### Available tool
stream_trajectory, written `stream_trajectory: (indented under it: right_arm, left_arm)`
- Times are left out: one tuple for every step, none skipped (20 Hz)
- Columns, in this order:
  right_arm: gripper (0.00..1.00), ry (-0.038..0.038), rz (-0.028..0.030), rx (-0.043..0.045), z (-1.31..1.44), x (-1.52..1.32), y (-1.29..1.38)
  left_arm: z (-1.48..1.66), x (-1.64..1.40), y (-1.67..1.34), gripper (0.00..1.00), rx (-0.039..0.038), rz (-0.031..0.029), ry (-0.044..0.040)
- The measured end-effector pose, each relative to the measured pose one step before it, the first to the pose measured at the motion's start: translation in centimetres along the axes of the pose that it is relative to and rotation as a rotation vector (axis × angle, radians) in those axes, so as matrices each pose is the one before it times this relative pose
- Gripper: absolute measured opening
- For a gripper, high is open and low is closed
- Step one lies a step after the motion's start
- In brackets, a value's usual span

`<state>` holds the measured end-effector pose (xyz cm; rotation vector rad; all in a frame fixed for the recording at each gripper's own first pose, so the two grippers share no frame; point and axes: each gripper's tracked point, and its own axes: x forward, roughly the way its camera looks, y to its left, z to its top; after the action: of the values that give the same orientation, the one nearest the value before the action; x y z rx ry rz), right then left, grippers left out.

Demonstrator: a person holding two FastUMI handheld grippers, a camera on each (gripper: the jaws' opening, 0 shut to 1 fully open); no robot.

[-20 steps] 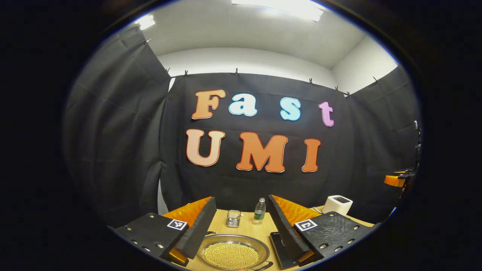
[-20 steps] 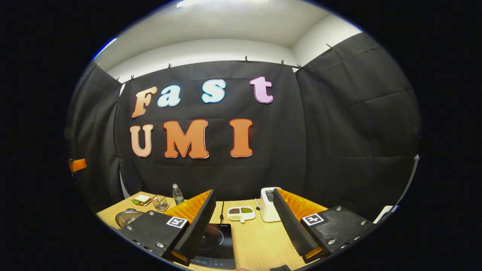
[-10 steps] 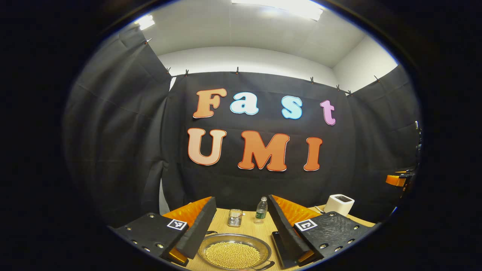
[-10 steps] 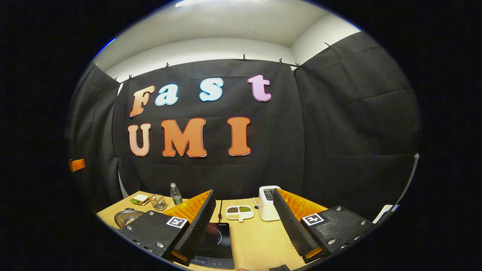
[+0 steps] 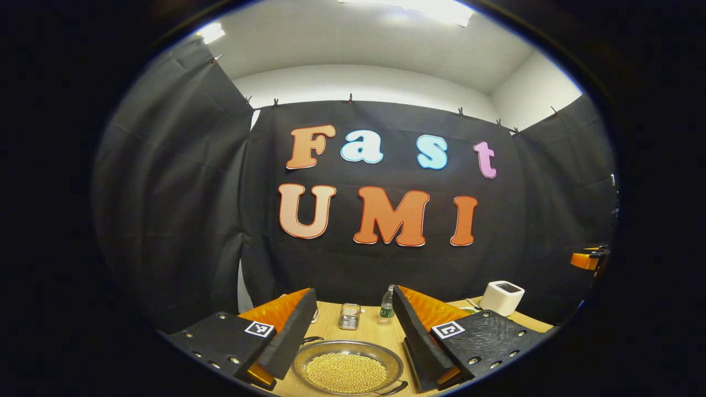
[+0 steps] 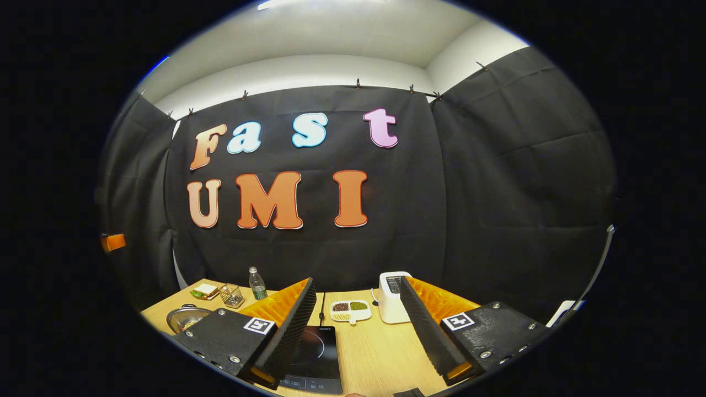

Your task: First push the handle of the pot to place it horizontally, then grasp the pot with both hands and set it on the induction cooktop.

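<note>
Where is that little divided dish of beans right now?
In the right gripper view, the divided dish sits on the wooden table, just left of the white toaster and beyond the black induction cooktop.

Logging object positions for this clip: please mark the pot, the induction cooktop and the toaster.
pot [image 5: 347, 373]: left gripper view, on the beans inside it.
induction cooktop [image 6: 315, 353]: right gripper view, on its dark glass top.
toaster [image 6: 390, 300]: right gripper view, on its front wall.

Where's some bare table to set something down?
Bare wood lies right of the black induction cooktop, in front of the white toaster. It is crowded around the steel pot of beans, wire basket and water bottle.
</note>
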<state>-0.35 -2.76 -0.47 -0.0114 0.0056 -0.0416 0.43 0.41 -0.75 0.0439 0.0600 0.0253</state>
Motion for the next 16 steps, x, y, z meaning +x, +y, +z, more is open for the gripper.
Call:
stream_trajectory:
  right_arm:
    - [0.95,0.00089,0.00008,0.00230,-0.028,0.076,-0.039]
    - [0.95,-0.00029,-0.00098,0.00122,0.057,0.078,0.015]
    - [0.95,-0.00043,-0.00162,0.00051,-0.013,0.067,0.050]
    - [0.95,-0.00031,-0.00085,0.00040,-0.009,0.121,-0.090]
    - [0.95,0.00058,0.00017,0.00024,0.071,0.035,0.039]
    - [0.95,0.00113,0.00135,0.00060,-0.046,0.018,0.114]
    - [0.95,0.00080,0.00236,-0.00031,-0.027,0.036,0.138]
    - [0.95,0.00100,0.00137,-0.00235,-0.065,-0.068,0.002]
    - [0.95,0.00148,0.00036,-0.00379,-0.015,0.021,0.140]
    - [0.95,0.00109,0.00115,-0.00475,-0.091,-0.109,0.007]
    - [0.95,0.00169,0.00091,-0.00399,-0.068,0.066,0.116]
    - [0.95,0.00190,0.00113,-0.00160,-0.065,0.048,0.114]
    - [0.95,0.00262,0.00123,0.00016,-0.025,0.001,0.164]
    - [0.95,0.00238,0.00191,0.00065,-0.085,0.074,0.066]
    - [0.95,0.00174,0.00093,0.00012,-0.015,0.048,0.130]
    - [0.95,-0.00005,0.00132,-0.00182,-0.053,0.066,0.041]
  left_arm:
    - [-0.275,0.020,-0.148,0.88,-0.00136,-0.01228,0.01025]
    - [-0.325,0.014,-0.385,0.89,-0.00325,-0.02305,0.01326]
    - [-0.337,0.237,-0.627,0.78,-0.00784,-0.02985,0.00825]
    - [-0.349,0.176,-0.682,0.67,-0.01748,-0.02874,0.01280]
    - [-0.428,0.120,-0.437,0.57,-0.02092,-0.02422,0.01220]
    - [-0.398,0.220,-0.192,0.46,-0.01136,-0.02195,0.01112]
    - [-0.369,0.078,-0.061,0.32,-0.00039,-0.01458,0.00565]
    - [-0.293,0.055,-0.063,0.24,0.00297,-0.01200,0.00520]
    - [-0.613,0.194,-0.520,0.15,-0.00244,-0.02388,0.01011]
    - [-0.741,0.021,-0.689,0.16,-0.00701,-0.02996,0.02086]
    - [-1.045,0.151,-0.183,0.06,-0.01090,-0.00902,0.02229]
    - [-0.648,-0.005,-0.410,0.00,-0.00455,-0.02172,0.01561]
    - [-0.581,-0.096,0.051,0.02,0.00836,-0.00776,0.01950]
    - [-0.768,-0.059,-0.146,0.02,0.02006,-0.01275,0.02653]
    - [-1.090,-0.140,-0.623,0.02,0.01945,-0.01358,0.02329]
    - [-1.008,-0.154,-0.444,0.02,0.02022,-0.01585,0.02727]
